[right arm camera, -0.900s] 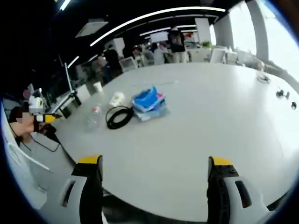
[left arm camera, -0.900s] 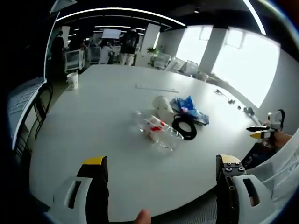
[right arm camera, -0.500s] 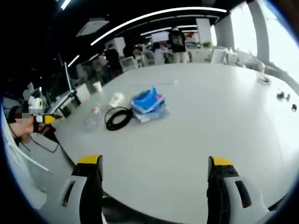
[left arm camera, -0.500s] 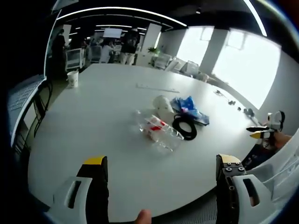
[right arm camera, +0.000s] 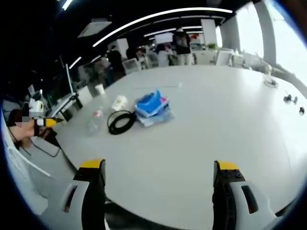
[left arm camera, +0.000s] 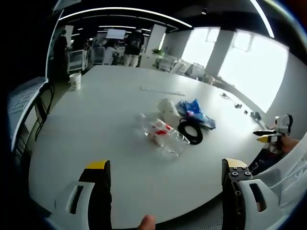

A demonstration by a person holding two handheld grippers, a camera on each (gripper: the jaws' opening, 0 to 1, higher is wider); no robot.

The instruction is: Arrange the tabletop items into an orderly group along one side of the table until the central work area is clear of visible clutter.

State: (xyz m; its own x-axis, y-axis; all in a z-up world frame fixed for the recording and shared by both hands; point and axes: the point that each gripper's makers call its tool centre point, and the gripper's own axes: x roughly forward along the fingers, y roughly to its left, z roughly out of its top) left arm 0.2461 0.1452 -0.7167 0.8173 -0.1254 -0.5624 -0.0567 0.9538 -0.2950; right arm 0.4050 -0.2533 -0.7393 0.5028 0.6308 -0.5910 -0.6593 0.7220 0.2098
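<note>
- Four items clustered mid-tabletop: a clear plastic bottle (left arm camera: 162,135) with a red label lying on its side, a coil of black cable (left arm camera: 190,131) just beside it, a white paper cup (left arm camera: 168,109) tipped over behind them, and a crumpled blue bag (left arm camera: 194,110) touching the coil.
- Same cluster in the right gripper view: bottle (right arm camera: 94,120) nearest the near-left edge, coil (right arm camera: 120,120) between it and the blue bag (right arm camera: 152,106), white cup (right arm camera: 119,102) just behind the coil.
- Standing apart near the far left edge of the white tabletop (left arm camera: 105,100): another paper cup (left arm camera: 75,81), upright.
- Lying flat toward the far side, beyond the cluster: a thin pale strip (left arm camera: 161,90), too slight to identify.
- Small dark bits along the right edge (left arm camera: 238,102), too small to name.
- Left gripper (left arm camera: 163,168) spread wide, holding nothing, poised off the near edge, well short of the bottle.
- Right gripper (right arm camera: 158,168) likewise gaping and unloaded, hovering off the near edge, well apart from the cluster.
- Seen off the near-left edge in the right gripper view: the other gripper (right arm camera: 40,120) in a hand.
- Step in hand, by judgement: the very start, sizing up the clutter; nothing gathered to a side yet.
- Next move probably calls for a long reach inward with the left gripper to the bottle as the closest piece, jaws set across its body, not along it, since a round bottle on its side rolls easily.
- Worth choosing the destination edge first, so cable, cup and bag land in one row rather than a second heap.
</note>
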